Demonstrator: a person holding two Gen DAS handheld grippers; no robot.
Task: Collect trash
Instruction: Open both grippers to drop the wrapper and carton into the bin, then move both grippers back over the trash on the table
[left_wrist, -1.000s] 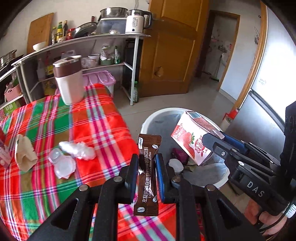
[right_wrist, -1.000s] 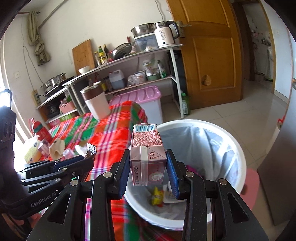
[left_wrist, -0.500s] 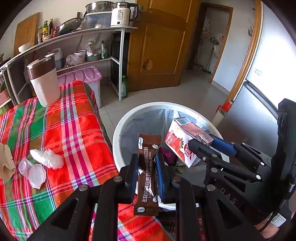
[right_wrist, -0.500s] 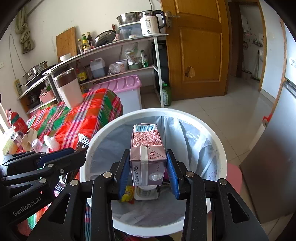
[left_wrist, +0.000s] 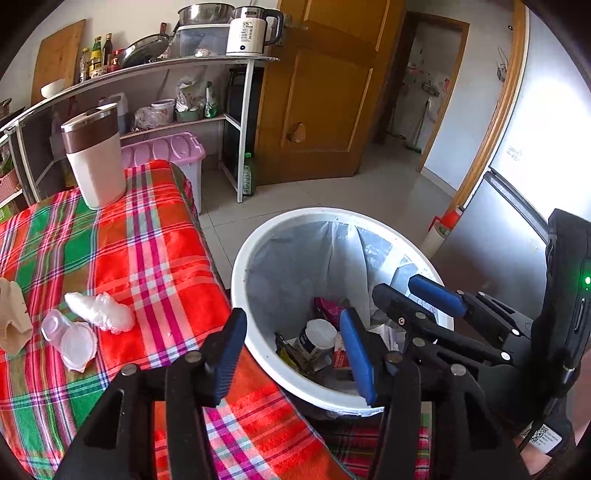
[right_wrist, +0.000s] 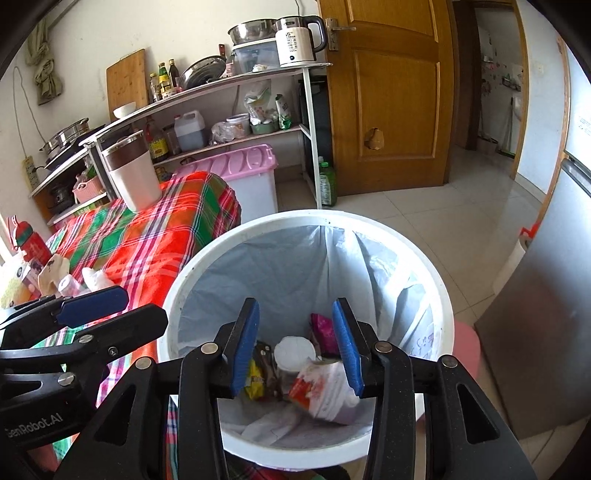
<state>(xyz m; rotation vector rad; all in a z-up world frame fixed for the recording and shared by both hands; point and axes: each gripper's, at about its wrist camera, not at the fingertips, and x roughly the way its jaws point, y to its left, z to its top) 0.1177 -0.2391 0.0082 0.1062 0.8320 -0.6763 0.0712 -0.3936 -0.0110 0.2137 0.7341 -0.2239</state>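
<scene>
Two large items dominate: the surface (left_wrist: 159, 258) under a plaid cloth and, just beside its edge, the white bin (right_wrist: 207, 258) with a grey liner. On the surface stand a tumbler (left_wrist: 95, 158), a crumpled plastic wrap (left_wrist: 101, 312) and a clear cup (left_wrist: 68, 338). Inside the bin lie a milk carton (right_wrist: 325, 391), a white-lidded tub (right_wrist: 293, 350) and wrappers. Left gripper (left_wrist: 291, 354) and right gripper (right_wrist: 295, 347) hang above the bin, jaws spread wide, holding nothing.
</scene>
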